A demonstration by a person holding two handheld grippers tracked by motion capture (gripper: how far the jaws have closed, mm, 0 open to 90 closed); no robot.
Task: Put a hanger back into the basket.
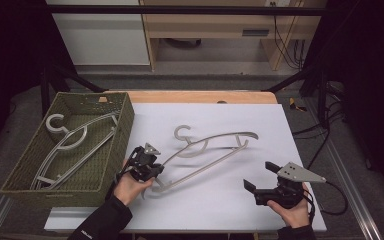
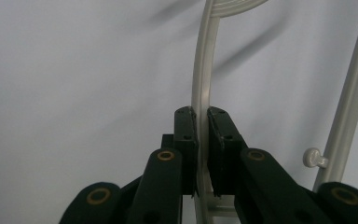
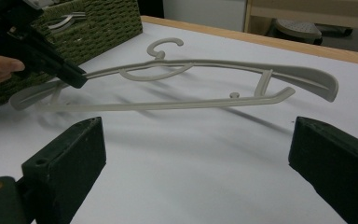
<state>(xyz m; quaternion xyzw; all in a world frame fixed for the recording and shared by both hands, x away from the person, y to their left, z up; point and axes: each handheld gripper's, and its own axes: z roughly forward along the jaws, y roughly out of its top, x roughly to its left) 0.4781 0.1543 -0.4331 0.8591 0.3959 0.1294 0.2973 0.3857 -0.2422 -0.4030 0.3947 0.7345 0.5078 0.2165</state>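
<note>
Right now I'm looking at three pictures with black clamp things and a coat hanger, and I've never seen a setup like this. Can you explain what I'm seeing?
No robot here: a person holds a hand tool with two black jaws in each hand. The high view looks down on the table; the other two come from cameras riding on each tool. The left tongs are shut on a grey plastic hanger; the left gripper view shows the jaws pinching its thin arm. In the right gripper view, one end of the hanger seems lifted off the white surface. The right tongs are open and hold nothing. At the table's left stands a woven green basket with another hanger lying inside.
</note>
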